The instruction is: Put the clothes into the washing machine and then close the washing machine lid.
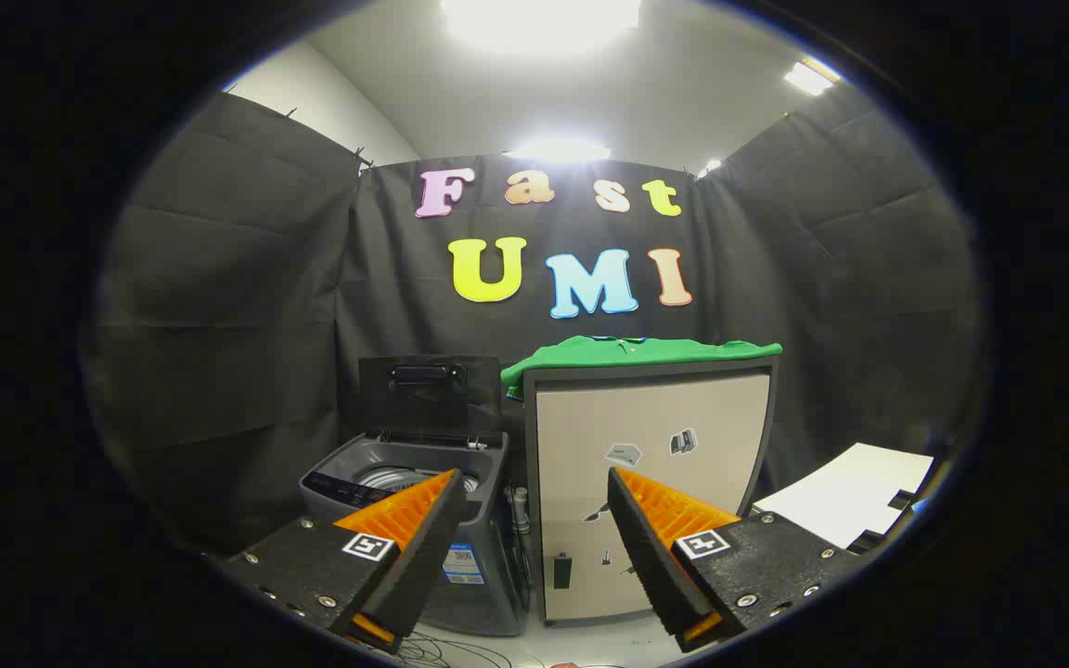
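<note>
A flat-lying green fabric garment [638, 353] is seen draped over the top of a beige cabinet with a dark frame [650, 482], its near-left corner hanging a little over the cabinet's edge. The garment's long axis runs side to side across the cabinet top, roughly square to the direction in which the gripper looks; what appears to be a collar is turned toward the back wall, though this is too small to confirm. The garment is judged to have been laid out high and flat so that it can be reached and pinched from the front edge.

Just beside the cabinet stands a grey top-loading washing machine [414, 520], lower than the garment. Its dark hinged lid [428, 394] is raised upright against the back, so the drum opening is left exposed and ready to receive the clothes; closing is a step not yet done.

The gripper [534, 506] is held well short of both, its fingers spread wide with nothing between them. A white flat sheet or board [855, 496] is seen beyond the right finger, and loose cables [446, 649] lie on the floor below.
</note>
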